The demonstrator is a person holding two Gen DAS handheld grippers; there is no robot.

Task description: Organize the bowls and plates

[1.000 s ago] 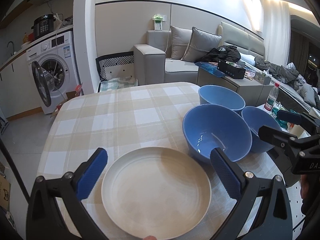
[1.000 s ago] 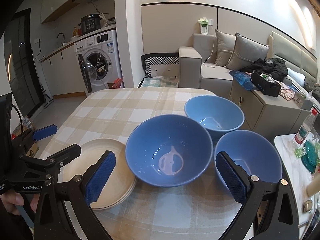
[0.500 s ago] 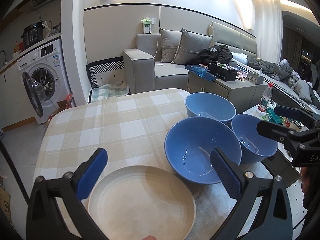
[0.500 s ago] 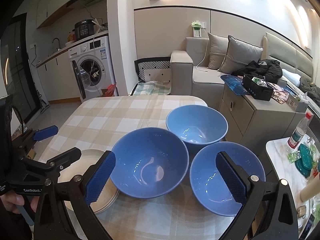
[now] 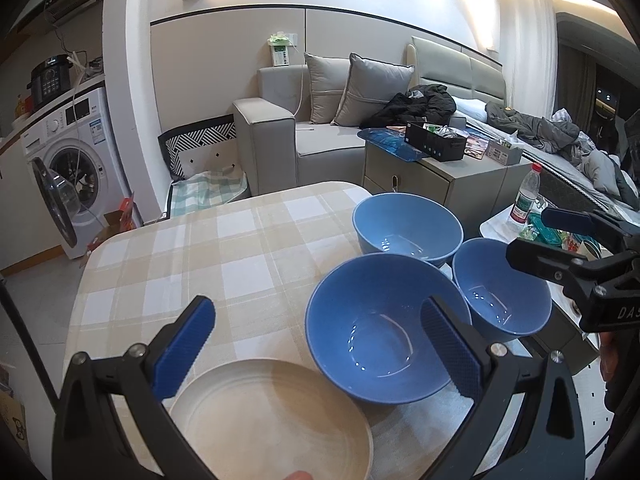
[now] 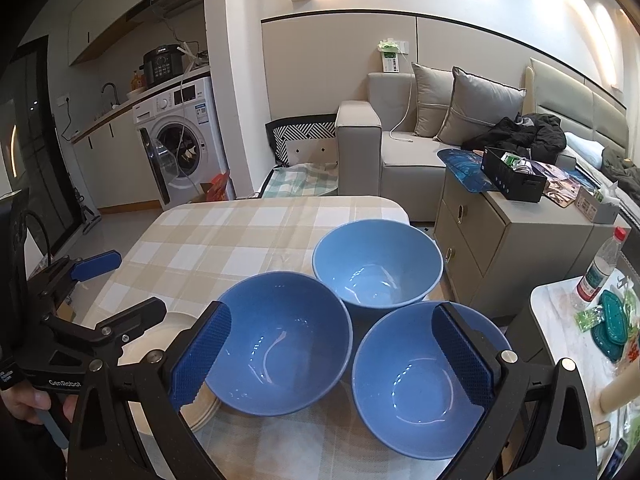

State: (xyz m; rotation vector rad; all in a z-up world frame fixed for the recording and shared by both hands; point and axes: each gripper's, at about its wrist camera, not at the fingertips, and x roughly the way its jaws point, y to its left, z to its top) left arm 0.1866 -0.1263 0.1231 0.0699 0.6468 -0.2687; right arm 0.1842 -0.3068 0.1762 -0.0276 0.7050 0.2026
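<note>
Both the left gripper (image 5: 316, 344) and right gripper (image 6: 332, 356) hover level, jaws spread wide, empty.

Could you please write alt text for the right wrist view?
Three empty blue bowls cluster on a checked tablecloth, seen between the open jaws of the right gripper. The left gripper, also open, hovers over cream plates at left; a sofa and washing machine stand behind.

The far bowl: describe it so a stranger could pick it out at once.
On the checked table, three blue bowls huddle near the right edge. The far bowl sits nearest the sofa. Paler than the darker bowl by the cream plate, it lies beyond both grippers.
</note>
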